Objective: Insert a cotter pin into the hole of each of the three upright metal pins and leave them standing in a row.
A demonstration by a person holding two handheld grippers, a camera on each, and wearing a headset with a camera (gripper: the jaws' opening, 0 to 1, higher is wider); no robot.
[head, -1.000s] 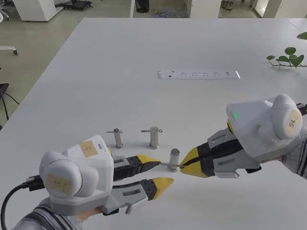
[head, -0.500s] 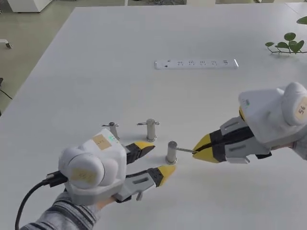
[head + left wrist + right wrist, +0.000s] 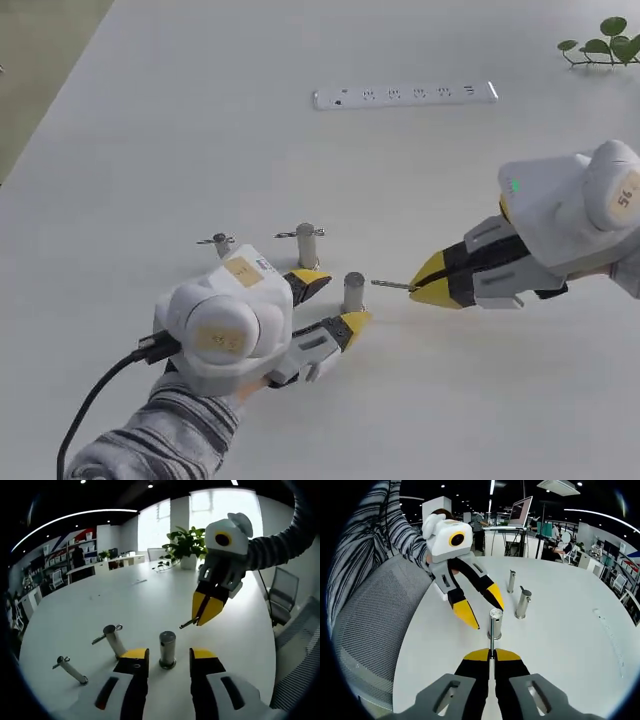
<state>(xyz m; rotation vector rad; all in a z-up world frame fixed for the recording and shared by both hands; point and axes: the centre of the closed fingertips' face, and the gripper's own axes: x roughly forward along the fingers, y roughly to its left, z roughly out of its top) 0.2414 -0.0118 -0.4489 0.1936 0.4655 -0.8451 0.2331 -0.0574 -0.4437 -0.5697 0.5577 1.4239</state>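
Head view: R gripper (image 3: 412, 289) clamps cotter pin (image 3: 392, 285) horiz., tip just short of bare metal pin (image 3: 353, 293). L gripper (image 3: 341, 298) fingers open, flanking it.

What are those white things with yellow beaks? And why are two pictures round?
Those are hand-held grippers, tools a person holds. The square picture comes from a camera on the person's head; each round one comes from a camera on one hand-held gripper. On the white table stand three metal pins. The end pin and the middle pin already have cotter pins through them. The left hand-held gripper is open around the third pin. The right hand-held gripper pinches one more cotter pin, aimed at it but not in yet.
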